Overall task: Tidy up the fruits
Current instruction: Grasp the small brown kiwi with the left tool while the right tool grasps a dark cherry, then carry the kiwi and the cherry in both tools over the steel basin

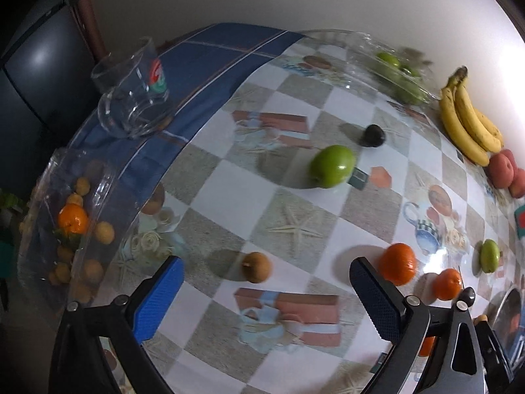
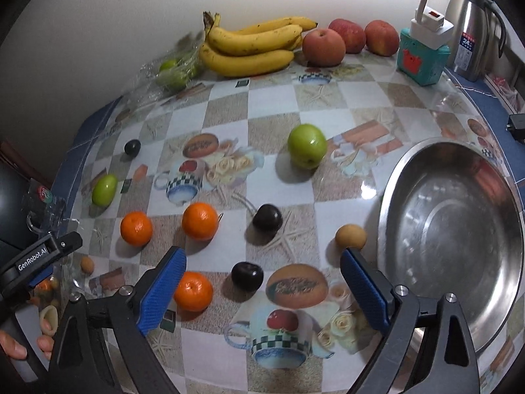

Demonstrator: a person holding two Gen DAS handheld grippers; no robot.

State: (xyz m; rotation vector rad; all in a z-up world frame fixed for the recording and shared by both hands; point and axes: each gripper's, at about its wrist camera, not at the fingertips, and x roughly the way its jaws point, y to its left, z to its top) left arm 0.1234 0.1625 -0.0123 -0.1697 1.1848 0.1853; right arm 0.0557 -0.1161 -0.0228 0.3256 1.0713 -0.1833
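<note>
Table (image 2: 328, 105), patterned cloth. Steel bowl (image 2: 452, 236), right edge. Clear tray (image 1: 42, 177), left edge, holding small orange and yellowish fruit, blurred through plastic. Bananas (image 2: 252, 49) and peaches (image 2: 323, 47), far edge. Green apple (image 2: 306, 146), centre. Oranges (image 2: 200, 221), dark plums (image 2: 267, 218) towards near edge. Left gripper (image 1: 265, 290) and right gripper (image 2: 262, 279): both spread wide, empty.

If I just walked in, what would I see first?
Probably the big shiny metal bowl at the right edge of the table, with nothing visible in it. Then the loose fruit on the checked cloth: oranges, a green apple and dark plums. Yellow bananas lie by the back wall.
</note>
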